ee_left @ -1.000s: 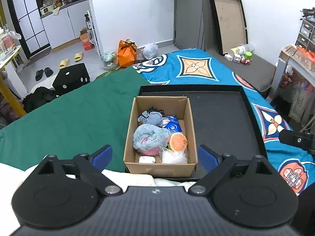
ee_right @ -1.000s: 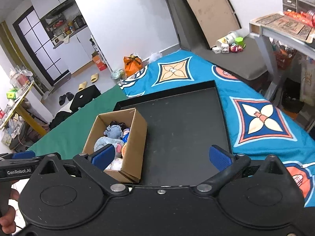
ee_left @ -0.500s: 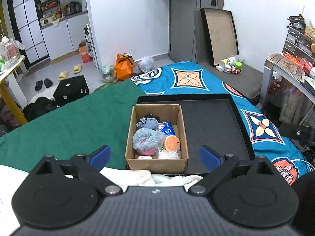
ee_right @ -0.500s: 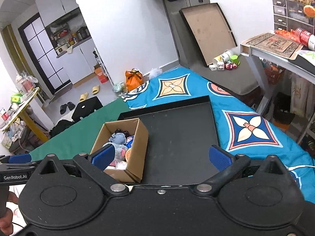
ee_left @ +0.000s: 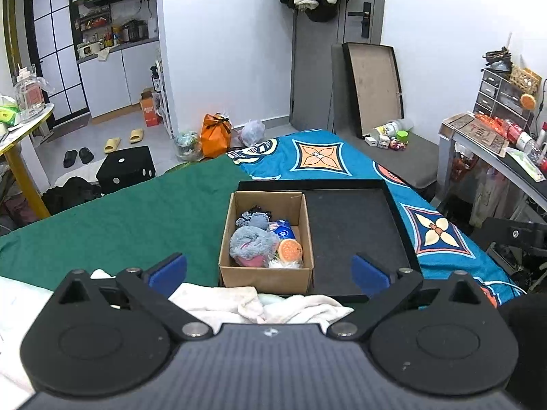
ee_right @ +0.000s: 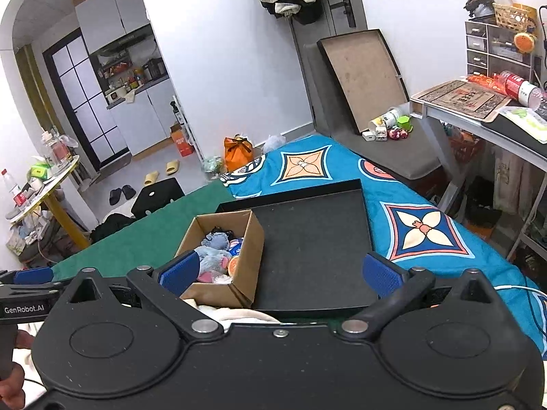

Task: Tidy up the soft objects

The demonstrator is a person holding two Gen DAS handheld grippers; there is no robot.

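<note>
A brown cardboard box (ee_left: 266, 276) stands in the left part of a black tray (ee_left: 355, 225) on the bed. It holds several soft things: a grey-blue plush (ee_left: 251, 243), an orange round toy (ee_left: 290, 250), a blue packet (ee_left: 282, 231). My left gripper (ee_left: 270, 270) is open and empty, held back above the box's near side. My right gripper (ee_right: 278, 271) is open and empty, above the tray's (ee_right: 314, 246) near edge, with the box (ee_right: 224, 292) at its left finger.
A white cloth (ee_left: 259, 302) lies at the tray's near edge. A green blanket (ee_left: 119, 225) covers the left of the bed, a blue patterned one (ee_left: 342, 157) the right. A desk (ee_right: 478, 116) stands on the right.
Both grippers have pulled back and risen, so box and tray look smaller and farther. Both stay open and empty.
</note>
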